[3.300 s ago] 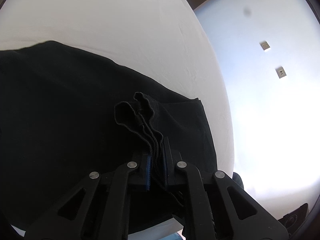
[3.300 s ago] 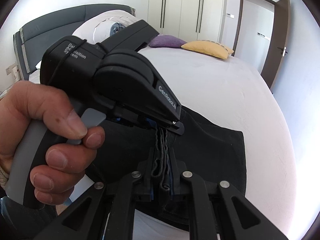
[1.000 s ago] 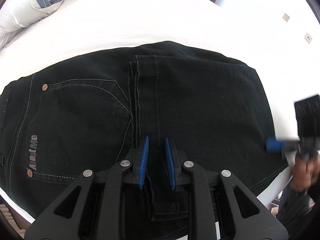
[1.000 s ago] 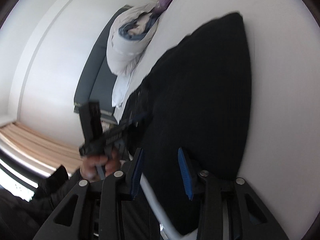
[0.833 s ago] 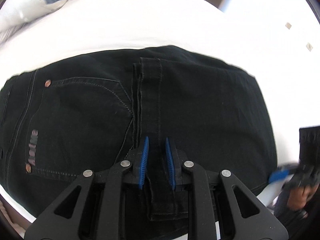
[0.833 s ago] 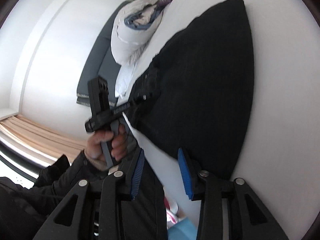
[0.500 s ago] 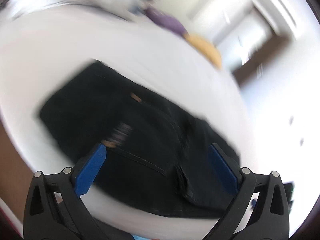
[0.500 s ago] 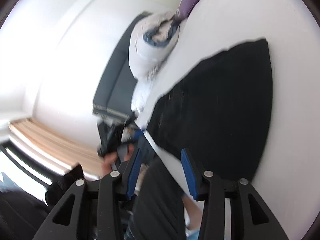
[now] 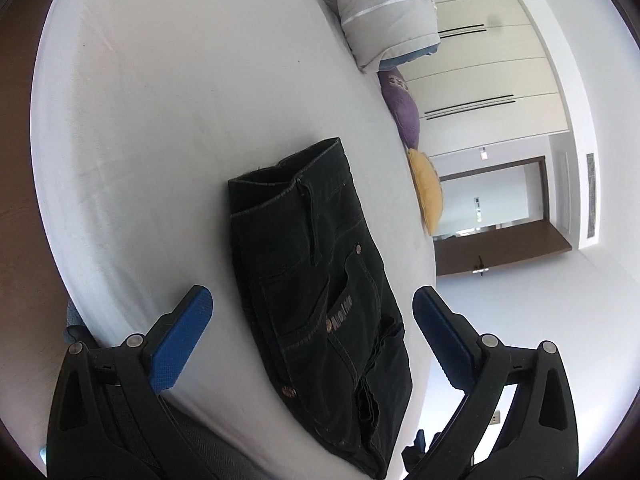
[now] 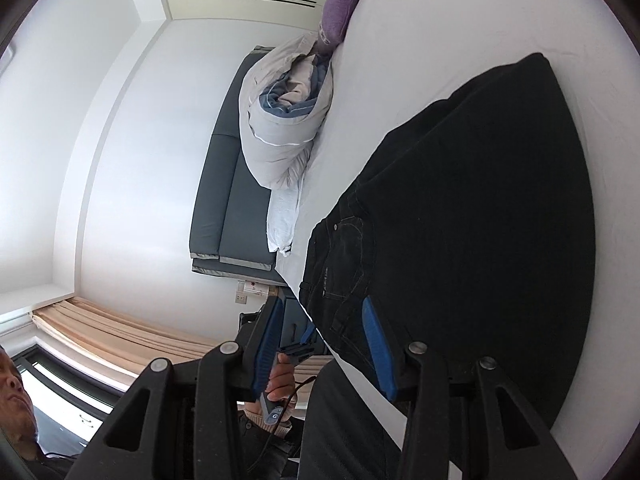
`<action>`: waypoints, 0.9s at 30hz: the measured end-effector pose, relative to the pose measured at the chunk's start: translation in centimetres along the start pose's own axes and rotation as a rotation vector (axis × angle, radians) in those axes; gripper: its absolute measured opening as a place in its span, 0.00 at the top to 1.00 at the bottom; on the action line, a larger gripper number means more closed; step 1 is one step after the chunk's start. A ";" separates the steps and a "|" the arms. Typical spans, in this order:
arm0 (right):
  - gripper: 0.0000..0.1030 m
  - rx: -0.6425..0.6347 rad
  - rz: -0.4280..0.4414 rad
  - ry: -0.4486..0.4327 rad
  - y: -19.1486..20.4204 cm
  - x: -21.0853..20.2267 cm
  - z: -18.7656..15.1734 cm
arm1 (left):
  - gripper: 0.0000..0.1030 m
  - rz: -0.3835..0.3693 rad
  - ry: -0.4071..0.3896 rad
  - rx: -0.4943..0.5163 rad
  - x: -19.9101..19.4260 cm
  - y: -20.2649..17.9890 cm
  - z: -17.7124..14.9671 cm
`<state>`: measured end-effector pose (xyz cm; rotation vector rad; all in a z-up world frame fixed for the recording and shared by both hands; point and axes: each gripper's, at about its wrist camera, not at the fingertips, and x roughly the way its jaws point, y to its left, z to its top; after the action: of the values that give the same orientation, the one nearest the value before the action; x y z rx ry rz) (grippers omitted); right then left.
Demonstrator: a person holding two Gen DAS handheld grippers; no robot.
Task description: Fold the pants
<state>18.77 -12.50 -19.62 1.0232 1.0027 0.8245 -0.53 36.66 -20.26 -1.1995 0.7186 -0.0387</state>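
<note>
The black jeans point(image 9: 320, 304) lie folded into a compact stack on the white bed point(image 9: 160, 120), back pocket and label up. They also show in the right wrist view point(image 10: 480, 220). My left gripper point(image 9: 312, 336) is wide open and empty, held back from the bed edge with the jeans between its blue pads point(image 9: 180, 336). My right gripper point(image 10: 320, 344) is open and empty, tilted sideways near the jeans' near edge. The left gripper also shows small in the right wrist view point(image 10: 298, 346), held in a hand.
A rolled grey duvet point(image 9: 384, 12) lies at the head of the bed, with a purple pillow point(image 9: 404, 108) and a yellow pillow point(image 9: 430, 192) beside it. A dark headboard point(image 10: 228, 184), white wardrobes point(image 9: 488, 68) and a doorway point(image 9: 492, 200) surround the bed.
Both grippers have let go of the jeans and pulled back from the bed. The left one has opened wide and swung to a side view. The jeans lie folded.
</note>
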 end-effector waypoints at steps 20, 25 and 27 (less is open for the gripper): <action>0.55 0.007 -0.096 0.050 -2.1 2.0 0.1 | 0.84 -0.024 0.003 -0.199 4.1 5.4 3.2; 0.60 -0.027 -0.218 0.092 -2.6 3.2 -0.4 | 0.86 0.037 -0.030 -0.108 3.3 2.2 3.3; 0.60 -0.054 -0.252 0.104 -2.4 3.7 -0.5 | 0.87 0.054 -0.042 -0.050 2.7 -0.3 3.2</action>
<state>19.71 -9.80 -22.96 0.7943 1.1654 0.6976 3.31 38.15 -20.79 -1.2246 0.7183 0.0491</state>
